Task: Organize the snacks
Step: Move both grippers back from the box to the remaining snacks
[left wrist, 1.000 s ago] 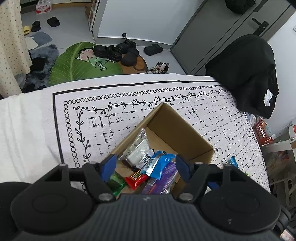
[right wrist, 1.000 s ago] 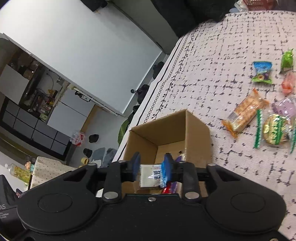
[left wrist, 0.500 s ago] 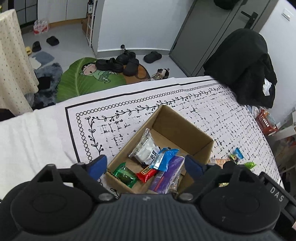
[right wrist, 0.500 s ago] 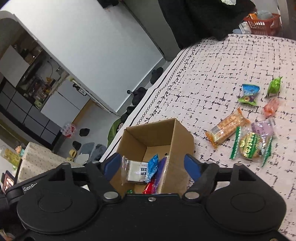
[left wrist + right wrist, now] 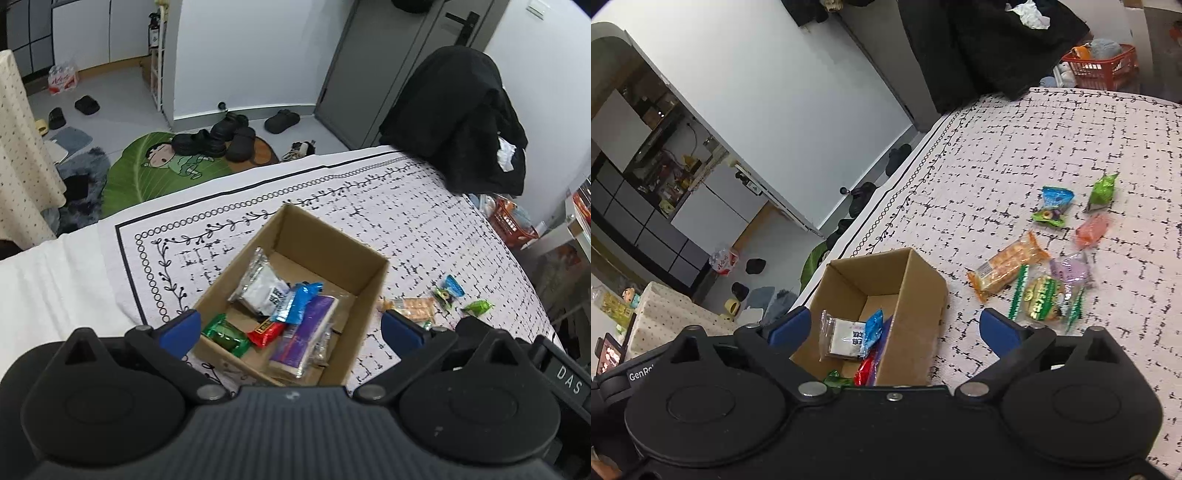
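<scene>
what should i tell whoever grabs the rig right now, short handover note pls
Left gripper: jaws opening wide, nothing between them, above the cardboard box.
Right gripper: jaws opening too, nothing held, also above the box.
Done: white packet, blue packet, purple pack, red bar and green candy lie in the box.
Left: on the cloth to the box's right, the orange cracker pack, round green cake, lilac packet, pink packet, blue-green packet and green packet have yet to go in.
</scene>
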The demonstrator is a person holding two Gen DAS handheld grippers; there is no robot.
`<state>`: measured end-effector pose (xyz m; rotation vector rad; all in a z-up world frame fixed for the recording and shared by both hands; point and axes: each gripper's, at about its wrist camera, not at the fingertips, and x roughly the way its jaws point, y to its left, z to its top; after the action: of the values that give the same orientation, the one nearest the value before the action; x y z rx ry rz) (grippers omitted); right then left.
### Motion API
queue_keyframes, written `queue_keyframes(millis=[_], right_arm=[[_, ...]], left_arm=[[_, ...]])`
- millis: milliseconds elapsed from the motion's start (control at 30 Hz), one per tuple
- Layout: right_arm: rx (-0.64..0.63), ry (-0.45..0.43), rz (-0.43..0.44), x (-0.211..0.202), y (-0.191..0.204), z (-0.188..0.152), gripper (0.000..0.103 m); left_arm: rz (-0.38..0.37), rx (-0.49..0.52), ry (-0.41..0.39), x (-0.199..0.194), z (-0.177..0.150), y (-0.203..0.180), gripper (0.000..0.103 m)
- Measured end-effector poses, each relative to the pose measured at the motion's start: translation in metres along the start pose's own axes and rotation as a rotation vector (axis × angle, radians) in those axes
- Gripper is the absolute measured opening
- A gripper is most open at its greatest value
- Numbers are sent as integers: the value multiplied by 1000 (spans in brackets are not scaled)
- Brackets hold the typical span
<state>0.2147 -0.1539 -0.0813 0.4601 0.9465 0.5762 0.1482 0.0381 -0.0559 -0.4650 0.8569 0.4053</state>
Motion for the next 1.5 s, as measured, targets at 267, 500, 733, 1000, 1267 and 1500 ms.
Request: queue_keyframes(millis=[267,500,733,1000,1267,1500], right_arm=[[10,-1,5,-20,-20,6,103],[47,-14,-12,-34,-41,12,103],[106,-46,-18,-50,-67,18,103],[203,-73,-70,-60,-99,24,103],[245,-69,-88,-58,-114,23,103],[296,-56,-125,-50,-126,23,103]], left_arm=[[-21,19,-6,-4,-10,-24,103],[-33,54,2,-3,-18,-49,103],[-54,73,-14,-3,-26,-74,103],[-78,75,20,8,-35,-96,103],[-81,47,30,23,-43,-118,103],[-96,36,74,46,-50,-132,103]])
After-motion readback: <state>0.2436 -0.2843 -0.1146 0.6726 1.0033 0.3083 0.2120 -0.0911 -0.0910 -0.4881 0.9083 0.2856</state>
